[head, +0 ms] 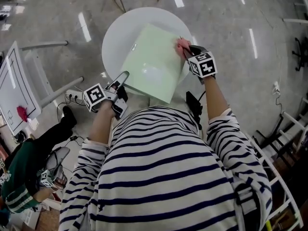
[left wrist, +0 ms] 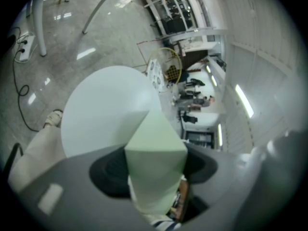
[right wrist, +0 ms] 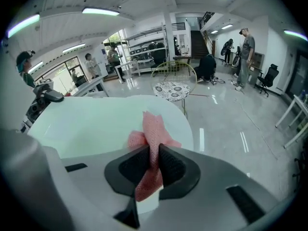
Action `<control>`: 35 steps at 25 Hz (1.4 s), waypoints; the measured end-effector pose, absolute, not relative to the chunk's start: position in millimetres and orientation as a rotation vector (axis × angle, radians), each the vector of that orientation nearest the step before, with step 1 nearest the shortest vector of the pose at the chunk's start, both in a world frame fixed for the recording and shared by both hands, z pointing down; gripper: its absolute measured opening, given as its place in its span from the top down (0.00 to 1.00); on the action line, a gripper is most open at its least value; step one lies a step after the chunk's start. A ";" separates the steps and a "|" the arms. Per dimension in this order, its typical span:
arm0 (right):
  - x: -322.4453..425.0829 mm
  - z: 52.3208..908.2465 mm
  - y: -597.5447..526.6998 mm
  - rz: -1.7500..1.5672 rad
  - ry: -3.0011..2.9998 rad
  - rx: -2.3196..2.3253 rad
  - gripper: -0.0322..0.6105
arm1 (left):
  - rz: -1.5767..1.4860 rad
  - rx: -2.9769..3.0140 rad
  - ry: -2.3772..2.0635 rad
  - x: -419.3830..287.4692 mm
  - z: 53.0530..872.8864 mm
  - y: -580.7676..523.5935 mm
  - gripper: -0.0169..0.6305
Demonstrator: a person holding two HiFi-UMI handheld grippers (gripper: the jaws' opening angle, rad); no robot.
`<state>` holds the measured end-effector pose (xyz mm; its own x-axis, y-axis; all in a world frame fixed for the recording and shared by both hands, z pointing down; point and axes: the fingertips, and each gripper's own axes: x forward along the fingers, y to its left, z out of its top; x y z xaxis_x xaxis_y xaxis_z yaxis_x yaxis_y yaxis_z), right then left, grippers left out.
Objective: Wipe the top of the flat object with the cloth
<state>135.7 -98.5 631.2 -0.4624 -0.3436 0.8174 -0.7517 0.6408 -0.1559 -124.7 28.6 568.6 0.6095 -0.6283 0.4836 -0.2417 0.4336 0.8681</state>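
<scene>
Nearest the camera is the person's striped shirt (head: 168,177), with both forearms reaching out over a round white table (head: 115,37).

The task's flat thing, a pale green board (head: 154,64), lies on the tabletop. It is turned so that its corners point at the table's edges, and its near corner juts out past the near rim.

The left gripper (head: 120,83) is at the board's left corner by the table's left rim. In the left gripper view that corner of the board (left wrist: 156,143) fills the gap, with both pads closed against it, so this gripper looks to be steadying the board.

The right gripper (head: 186,51) is at the board's far right edge. Its jaws are pressed together on a pink cloth (right wrist: 151,138), which is pinched in the middle. One bunch of cloth sticks out ahead of the tips and a tail hangs behind them. The front bunch (head: 182,44) sits right over the board's edge. Whether it already presses on the surface I cannot tell.

As for progress, the setup looks done, with the board pinned and the cloth in the jaws. The board's top shows only a glossy glare and no streak or mark, so nothing tells how much has been wiped. With the cloth at one edge, I judge that most of the surface is yet to be covered, towards the left and near corners.
</scene>
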 end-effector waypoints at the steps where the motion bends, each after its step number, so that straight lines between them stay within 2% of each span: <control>1: 140.0 633.7 -101.3 0.660 -2.054 0.871 0.88 | -0.290 1.132 -0.930 -124.5 568.3 28.6 0.53; 14: 119.8 606.1 -59.7 0.658 -2.109 0.775 0.88 | -0.290 1.132 -0.955 -124.9 567.0 26.0 0.53; 35: 32.4 527.9 86.3 0.733 -2.215 0.151 0.87 | -0.304 1.127 -0.959 -127.8 568.7 31.1 0.53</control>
